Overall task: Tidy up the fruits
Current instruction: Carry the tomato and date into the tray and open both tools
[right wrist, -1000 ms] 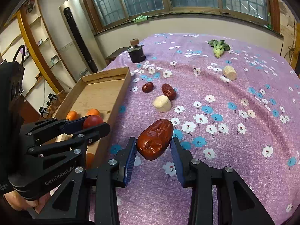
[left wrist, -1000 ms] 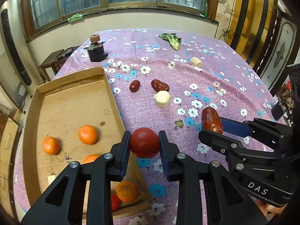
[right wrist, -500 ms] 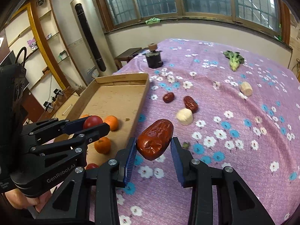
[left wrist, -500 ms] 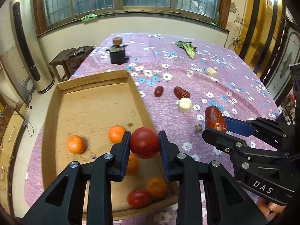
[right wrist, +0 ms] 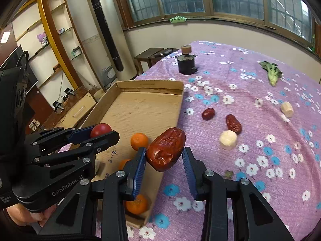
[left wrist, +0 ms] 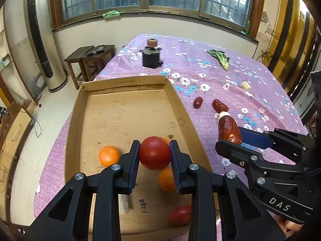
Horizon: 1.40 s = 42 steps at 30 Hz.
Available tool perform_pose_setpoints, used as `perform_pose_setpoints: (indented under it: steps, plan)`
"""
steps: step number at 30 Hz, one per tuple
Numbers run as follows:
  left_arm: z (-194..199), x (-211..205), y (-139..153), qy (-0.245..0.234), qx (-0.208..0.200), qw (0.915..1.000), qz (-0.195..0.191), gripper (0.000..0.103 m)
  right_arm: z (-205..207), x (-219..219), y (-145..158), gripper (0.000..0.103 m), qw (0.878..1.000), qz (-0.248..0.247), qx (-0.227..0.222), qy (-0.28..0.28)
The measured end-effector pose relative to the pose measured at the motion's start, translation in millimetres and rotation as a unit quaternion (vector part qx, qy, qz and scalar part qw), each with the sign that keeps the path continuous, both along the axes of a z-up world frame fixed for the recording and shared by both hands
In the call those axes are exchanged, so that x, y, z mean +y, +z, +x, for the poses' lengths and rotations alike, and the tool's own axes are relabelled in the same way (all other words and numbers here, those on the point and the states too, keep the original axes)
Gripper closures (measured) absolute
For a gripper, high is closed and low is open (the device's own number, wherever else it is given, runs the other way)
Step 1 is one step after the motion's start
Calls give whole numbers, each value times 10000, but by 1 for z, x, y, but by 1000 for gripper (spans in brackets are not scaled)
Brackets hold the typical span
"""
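My left gripper (left wrist: 154, 153) is shut on a red tomato (left wrist: 154, 152) and holds it above the near part of the cardboard box (left wrist: 128, 108). The box holds several oranges (left wrist: 109, 155) and another red tomato (left wrist: 179, 214). My right gripper (right wrist: 164, 160) is shut on a big red date (right wrist: 166, 148), held over the box's right wall; it also shows in the left wrist view (left wrist: 228, 129). Two smaller dates (right wrist: 208, 113) (right wrist: 233, 123) and a pale round piece (right wrist: 228, 138) lie on the purple floral cloth (right wrist: 260, 160).
A black pot with a brown cap (left wrist: 151, 57) stands at the table's far end. A green leafy vegetable (left wrist: 220, 58) and a pale chunk (left wrist: 246, 85) lie far right. Stools (left wrist: 88, 60) and a tall air conditioner (left wrist: 40, 40) stand left of the table.
Both grippers have moved left with their fruit; the tomato went from beside the box's right wall to above its floor, and the date from over the cloth to the box's right wall.
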<state>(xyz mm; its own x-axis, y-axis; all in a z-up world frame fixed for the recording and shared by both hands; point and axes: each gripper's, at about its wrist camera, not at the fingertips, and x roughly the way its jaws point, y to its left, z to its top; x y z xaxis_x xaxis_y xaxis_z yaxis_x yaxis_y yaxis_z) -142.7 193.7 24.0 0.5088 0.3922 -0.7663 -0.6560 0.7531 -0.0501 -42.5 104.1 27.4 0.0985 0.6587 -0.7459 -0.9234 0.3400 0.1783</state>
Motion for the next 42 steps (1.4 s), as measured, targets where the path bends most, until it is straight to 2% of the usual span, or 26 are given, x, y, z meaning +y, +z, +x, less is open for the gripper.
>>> perform_pose_setpoints:
  steps: [24,36,42]
  plan:
    - [-15,63,-9,524,-8,9983,-266,76,-9,74,-21,65,9988,-330,36,363]
    - [8,103,-37,834,350,9940,-609,76,-2,123,-42,65,9960,-721,8,523]
    - [14,110,-51,910,523,9918,-735,76,-2,135,-54,65,9939,-892,4,641]
